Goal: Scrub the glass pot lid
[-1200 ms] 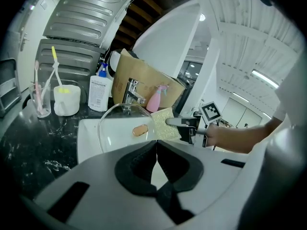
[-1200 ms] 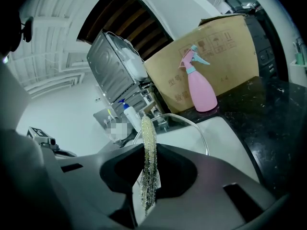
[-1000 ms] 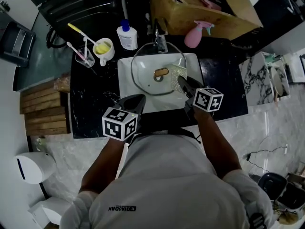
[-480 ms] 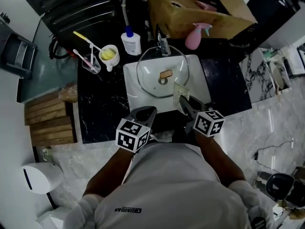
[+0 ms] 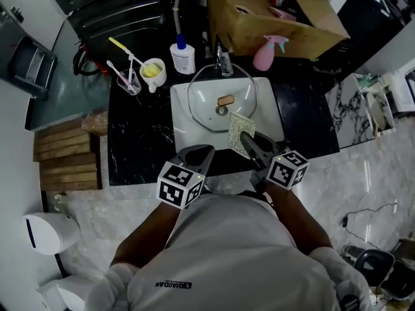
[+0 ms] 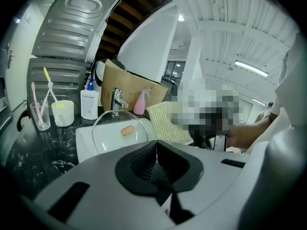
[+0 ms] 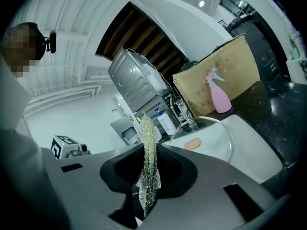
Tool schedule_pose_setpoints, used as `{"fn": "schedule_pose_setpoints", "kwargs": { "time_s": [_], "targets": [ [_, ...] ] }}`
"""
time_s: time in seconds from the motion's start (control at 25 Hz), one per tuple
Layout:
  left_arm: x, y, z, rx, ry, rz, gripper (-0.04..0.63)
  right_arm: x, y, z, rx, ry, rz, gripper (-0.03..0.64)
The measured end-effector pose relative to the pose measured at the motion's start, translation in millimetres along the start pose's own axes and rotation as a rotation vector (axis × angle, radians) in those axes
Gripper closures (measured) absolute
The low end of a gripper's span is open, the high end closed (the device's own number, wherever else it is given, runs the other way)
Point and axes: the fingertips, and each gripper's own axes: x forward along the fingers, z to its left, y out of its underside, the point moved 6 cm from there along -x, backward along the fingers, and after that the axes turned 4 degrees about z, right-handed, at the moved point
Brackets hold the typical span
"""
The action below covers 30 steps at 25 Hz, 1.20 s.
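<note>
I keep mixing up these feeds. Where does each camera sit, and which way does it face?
Head view: on the person's head, facing steeply down at the sink and lid; shirt, forearms, left gripper, right gripper show.
Left gripper view: on the left gripper, facing along its shut, empty jaws towards the sink; forearm at right.
Right gripper view: on the right gripper, facing along jaws clamped on the scrub pad; shirt at left.
All three share the lid and pink spray bottle.

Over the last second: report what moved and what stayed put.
The right claw, shut on the scrub pad, pulled back from the knob of the glass lid toward the near edge of the sink. The left claw stays shut and empty; the lid stays in the sink.
</note>
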Motion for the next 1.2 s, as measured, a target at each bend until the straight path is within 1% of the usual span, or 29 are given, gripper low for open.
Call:
{"fn": "schedule_pose_setpoints", "kwargs": {
  "time_s": [0.12,0.2,0.32,0.4,0.56,0.68,0.76,0.84,0.96,1.2],
  "targets": [
    [0.4,1.5,-17.6,0.004,-0.017,-0.011,0.58,-14.7,2.8,-5.5,-0.019,0.0,0.02,0.529],
    [4.7,2.2,-29.1,-0.016,-0.029,-0.017,0.58,-29.6,3.6,-13.3,0.004,0.002,0.019,0.531],
    [10.2,1.1,-44.1,-0.104,-0.058,-0.051,0.58,-58.5,2.2,-24.9,0.061,-0.021,0.011,0.532],
    [13.5,-0.1,-57.3,-0.145,-0.08,-0.077,0.58,-80.4,0.7,-29.0,0.039,-0.029,0.011,0.532],
    [22.9,4.6,-100.5,-0.13,-0.102,-0.092,0.58,-123.5,2.7,-29.6,-0.075,-0.037,0.018,0.532],
    [30.1,13.8,-139.1,-0.124,-0.094,-0.089,0.58,-153.4,5.7,-25.9,-0.158,-0.041,0.022,0.532],
    [36.0,19.5,-162.9,-0.122,-0.082,-0.082,0.58,-172.6,9.4,-24.8,-0.195,-0.043,0.022,0.532],
    [39.7,24.3,-184.9,-0.116,-0.074,-0.078,0.58,-190.8,16.1,-24.6,-0.208,-0.048,0.023,0.532],
    [39.9,29.9,-211.3,-0.111,-0.078,-0.078,0.58,-214.4,26.7,-24.3,-0.2,-0.061,0.02,0.532],
    [27.1,46.4,-242.8,-0.113,-0.126,-0.078,0.58,-239.8,46.2,-19.4,-0.191,-0.073,0.012,0.532]
  ]
}}
